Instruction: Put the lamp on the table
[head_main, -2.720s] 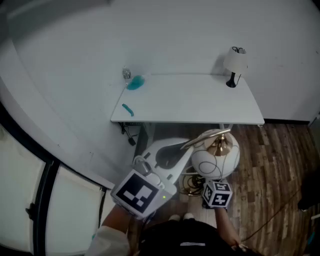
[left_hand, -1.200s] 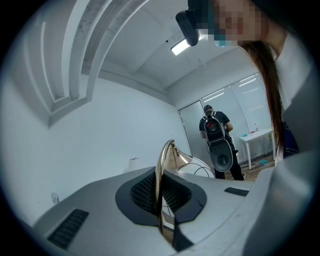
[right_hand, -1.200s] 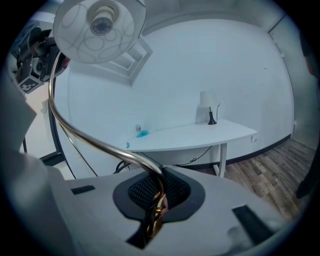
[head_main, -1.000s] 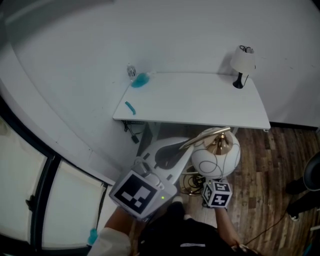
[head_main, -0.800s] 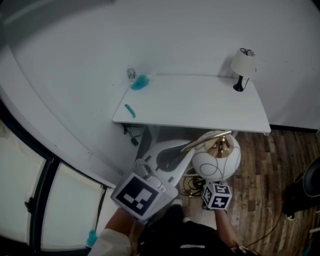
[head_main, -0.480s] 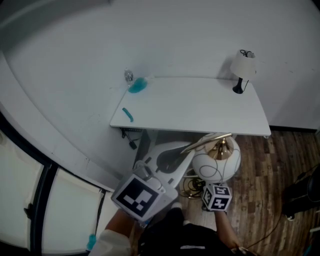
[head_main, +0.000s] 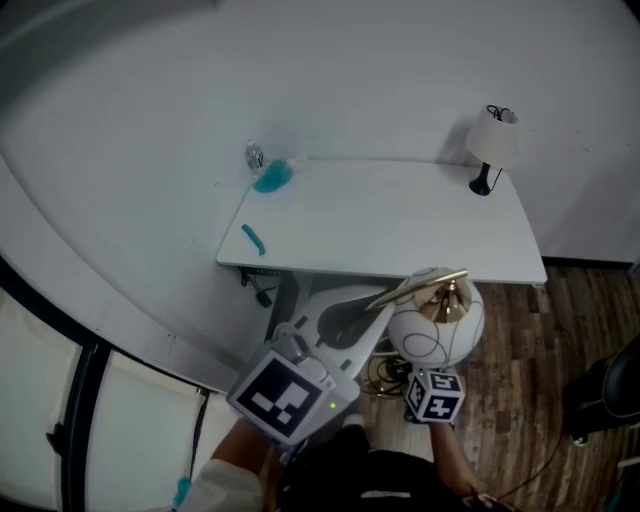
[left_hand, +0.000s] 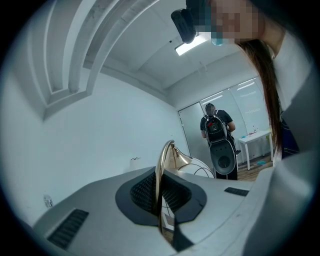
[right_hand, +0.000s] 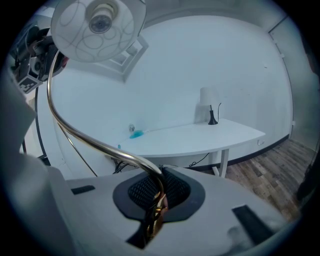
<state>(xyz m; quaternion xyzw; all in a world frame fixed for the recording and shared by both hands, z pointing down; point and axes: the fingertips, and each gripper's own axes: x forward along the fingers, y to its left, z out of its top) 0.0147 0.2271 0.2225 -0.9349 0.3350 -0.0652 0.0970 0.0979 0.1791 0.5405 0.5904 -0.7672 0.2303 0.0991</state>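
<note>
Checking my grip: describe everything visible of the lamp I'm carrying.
The lamp has a white globe shade with thin looping lines and a curved brass tube. It is held in the air short of the white table. The left gripper and right gripper are both shut on the tube.

The lamp (head_main: 435, 335) has a polished brass-coloured metal stem (right_hand: 103, 149) and glossy white globe (right_hand: 97, 30); the table (head_main: 400, 220) is matt white.

From overhead the lamp (head_main: 436, 325) hides the right tongs (right_hand: 156, 207) — the tiny clear thing (head_main: 254, 156) is unidentifiable.
</note>
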